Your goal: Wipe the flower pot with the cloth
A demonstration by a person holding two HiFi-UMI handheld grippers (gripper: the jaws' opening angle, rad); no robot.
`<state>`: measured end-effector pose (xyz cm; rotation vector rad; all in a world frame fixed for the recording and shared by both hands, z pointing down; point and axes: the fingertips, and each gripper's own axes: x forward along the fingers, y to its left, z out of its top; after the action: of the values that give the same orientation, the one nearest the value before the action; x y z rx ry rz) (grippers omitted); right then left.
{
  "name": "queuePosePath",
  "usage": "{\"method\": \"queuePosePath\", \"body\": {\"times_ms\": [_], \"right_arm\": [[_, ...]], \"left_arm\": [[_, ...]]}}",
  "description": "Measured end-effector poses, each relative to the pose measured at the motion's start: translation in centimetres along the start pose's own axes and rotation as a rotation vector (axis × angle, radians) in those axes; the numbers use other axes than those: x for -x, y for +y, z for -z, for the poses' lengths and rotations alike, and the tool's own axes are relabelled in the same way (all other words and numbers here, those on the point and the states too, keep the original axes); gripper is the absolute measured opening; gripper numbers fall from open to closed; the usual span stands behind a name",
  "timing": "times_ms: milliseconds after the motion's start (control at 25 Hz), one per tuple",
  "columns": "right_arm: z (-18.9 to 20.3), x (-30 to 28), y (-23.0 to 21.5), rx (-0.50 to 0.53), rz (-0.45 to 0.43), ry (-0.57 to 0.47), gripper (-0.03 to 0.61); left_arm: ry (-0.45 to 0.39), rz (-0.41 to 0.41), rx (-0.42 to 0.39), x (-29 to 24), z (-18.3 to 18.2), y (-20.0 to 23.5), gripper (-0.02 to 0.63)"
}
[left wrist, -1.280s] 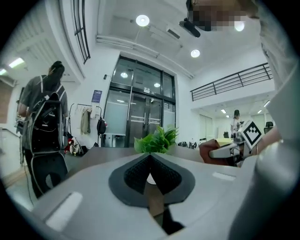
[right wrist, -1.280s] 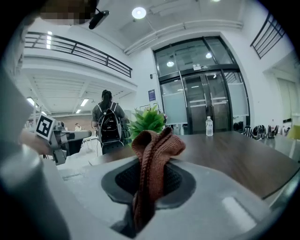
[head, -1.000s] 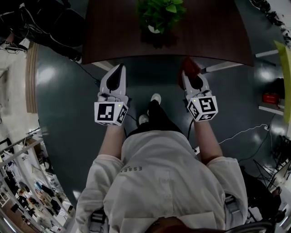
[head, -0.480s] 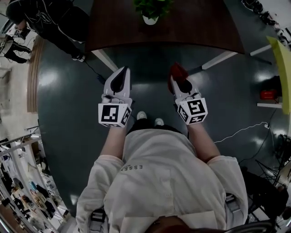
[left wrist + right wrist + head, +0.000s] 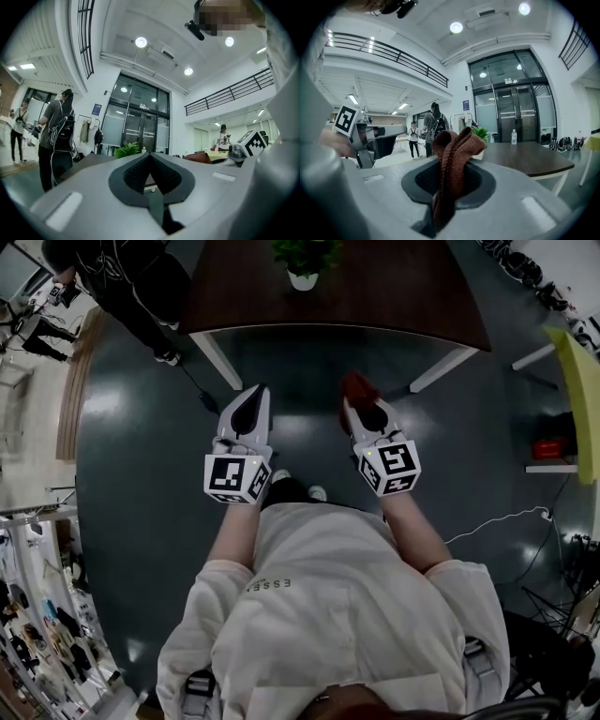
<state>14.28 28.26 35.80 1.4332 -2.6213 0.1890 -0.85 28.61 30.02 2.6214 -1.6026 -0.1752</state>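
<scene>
The flower pot (image 5: 302,280) is being seen straight ahead, upright on the dark table (image 5: 403,296). It is well apart from both grippers and approx. midway between their lines. The cloth (image 5: 359,388) is being clamped, bunched upright, in the R gripper (image 5: 351,407), which is pointing almost at the pot. The L gripper (image 5: 257,392) is being held closed w/ nothing in it. Glossy dark floor (image 5: 131,474) is lying between (big glass-fronted hall).

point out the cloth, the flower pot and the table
cloth (image 5: 451,164), right gripper view, on the middle of the brown knitted fold
flower pot (image 5: 302,281), head view, on its white side
table (image 5: 394,287), head view, on the bare dark top right of the pot
</scene>
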Motion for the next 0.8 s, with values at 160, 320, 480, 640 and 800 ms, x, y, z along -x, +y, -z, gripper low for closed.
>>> {"method": "queuePosePath", "body": {"times_ms": [160, 320, 480, 640, 800], "right_arm": [[0.2, 1.4, 0.6, 0.007, -0.006, -0.013, 0.049], [0.4, 2.7, 0.6, 0.015, 0.006, -0.018, 0.049], [0.5, 3.0, 0.6, 0.029, 0.026, -0.014, 0.049], [0.3, 2.9, 0.7, 0.055, 0.028, -0.015, 0.048], [0.4, 2.8, 0.5, 0.046, 0.038, -0.003, 0.049]], "left_arm": [[0.002, 0.001, 0.000, 0.9, 0.0, -0.8, 0.015], [0.000, 0.013, -0.005, 1.2, -0.1, -1.6, 0.015], [0.003, 0.027, -0.006, 1.7, -0.1, -1.7, 0.015], [-0.007, 0.033, 0.000, 2.0, -0.3, -1.5, 0.015], [-0.005, 0.027, 0.003, 2.2, -0.3, -1.1, 0.015]]}}
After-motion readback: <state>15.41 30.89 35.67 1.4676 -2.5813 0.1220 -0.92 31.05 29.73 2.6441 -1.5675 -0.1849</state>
